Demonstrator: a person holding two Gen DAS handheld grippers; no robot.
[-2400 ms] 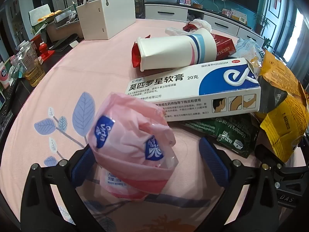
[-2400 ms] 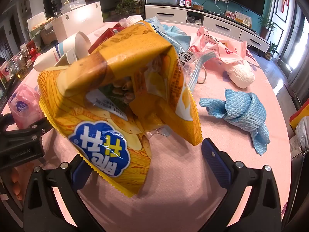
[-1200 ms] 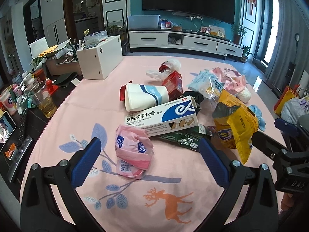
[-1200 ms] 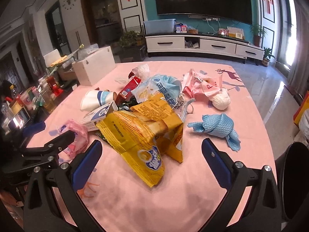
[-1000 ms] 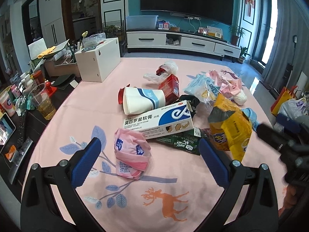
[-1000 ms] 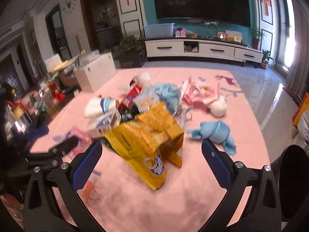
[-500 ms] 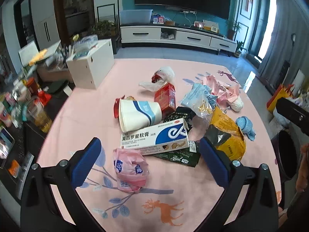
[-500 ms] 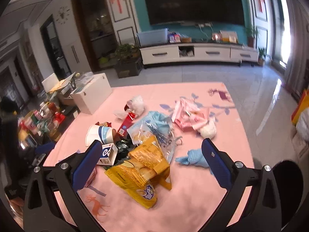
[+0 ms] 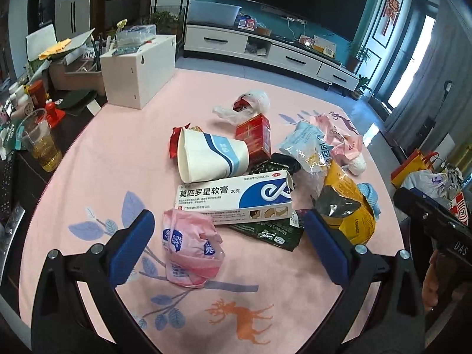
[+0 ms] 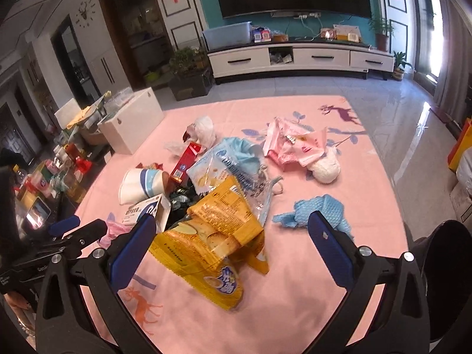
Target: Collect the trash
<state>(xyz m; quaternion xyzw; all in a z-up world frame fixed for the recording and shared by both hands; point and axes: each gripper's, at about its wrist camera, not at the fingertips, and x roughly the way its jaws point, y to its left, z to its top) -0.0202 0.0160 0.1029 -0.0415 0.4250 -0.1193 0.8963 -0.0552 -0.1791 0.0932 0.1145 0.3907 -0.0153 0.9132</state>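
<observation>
Both grippers, left (image 9: pixel 225 244) and right (image 10: pixel 228 246), jaws wide apart, holding nothing, above desk (image 9: pixel 88 159). Pink tissue pack (image 9: pixel 188 250) under left; yellow chip bag (image 10: pixel 212 236) under right.

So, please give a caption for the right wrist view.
Open right gripper above a yellow chip bag among table trash.

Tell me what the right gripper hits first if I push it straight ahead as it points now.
Probably the yellow chip bag, which lies centred between the open right gripper fingers and nearest to it. Depth is hard to judge; the gripper seems raised above the table.
</observation>
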